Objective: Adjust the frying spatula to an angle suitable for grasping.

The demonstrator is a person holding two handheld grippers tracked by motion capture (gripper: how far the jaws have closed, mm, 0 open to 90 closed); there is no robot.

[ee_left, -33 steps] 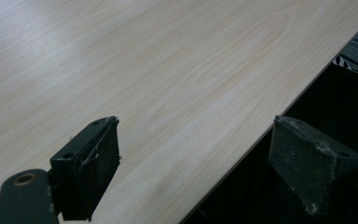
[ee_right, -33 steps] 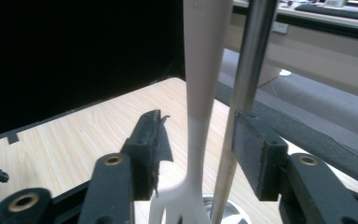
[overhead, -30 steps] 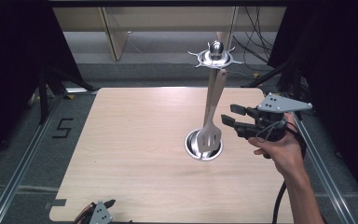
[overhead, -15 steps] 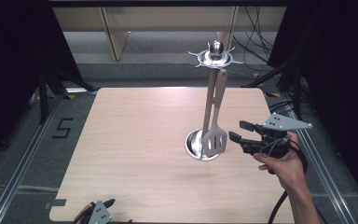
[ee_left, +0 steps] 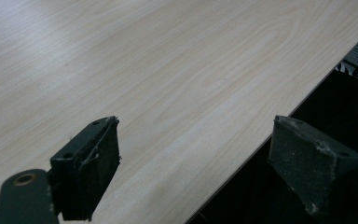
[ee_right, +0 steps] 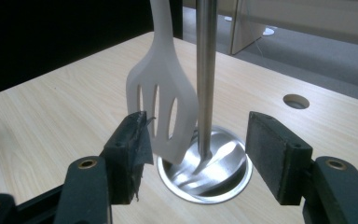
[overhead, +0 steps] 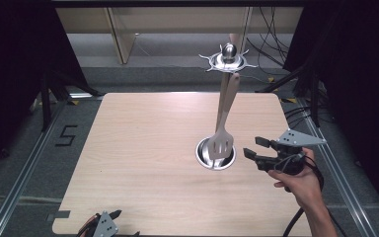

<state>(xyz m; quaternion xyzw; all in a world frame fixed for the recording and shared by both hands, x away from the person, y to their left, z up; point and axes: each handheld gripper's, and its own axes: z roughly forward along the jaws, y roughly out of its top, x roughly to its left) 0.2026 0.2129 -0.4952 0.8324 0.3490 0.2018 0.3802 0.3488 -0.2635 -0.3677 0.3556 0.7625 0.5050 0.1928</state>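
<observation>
From the high view we count one utensil stand (overhead: 223, 106), a steel post rising from a round base (overhead: 216, 154) right of the desk's (overhead: 143, 148) middle, towards its right edge, and topped by a ring of hooks (overhead: 228, 60). One pale slotted spatula (overhead: 223, 133) hangs from that ring, its blade low over the base. Our right gripper (overhead: 253, 148) sits just right of the base, level with the blade; its jaws have just been opening and hold nothing. Our left gripper (overhead: 102, 226) waits at the near edge of the desk, towards the left corner. In the left gripper view we see its two jaws well apart over bare wood at the desk's edge (ee_left: 242, 154), with nothing between them. In the right gripper view the right gripper (ee_right: 196, 154) has its jaws spread wide, and both the spatula blade (ee_right: 163, 109) and the post (ee_right: 206, 74) stand in the gap beyond them; the left pad (ee_right: 133, 142) is just beside the blade, though we cannot tell if it touches. We judge the spatula is hung and the release looks done or nearly so; what is left is to draw the right gripper clear without knocking the blade. No other utensil is on the stand or the desk.
</observation>
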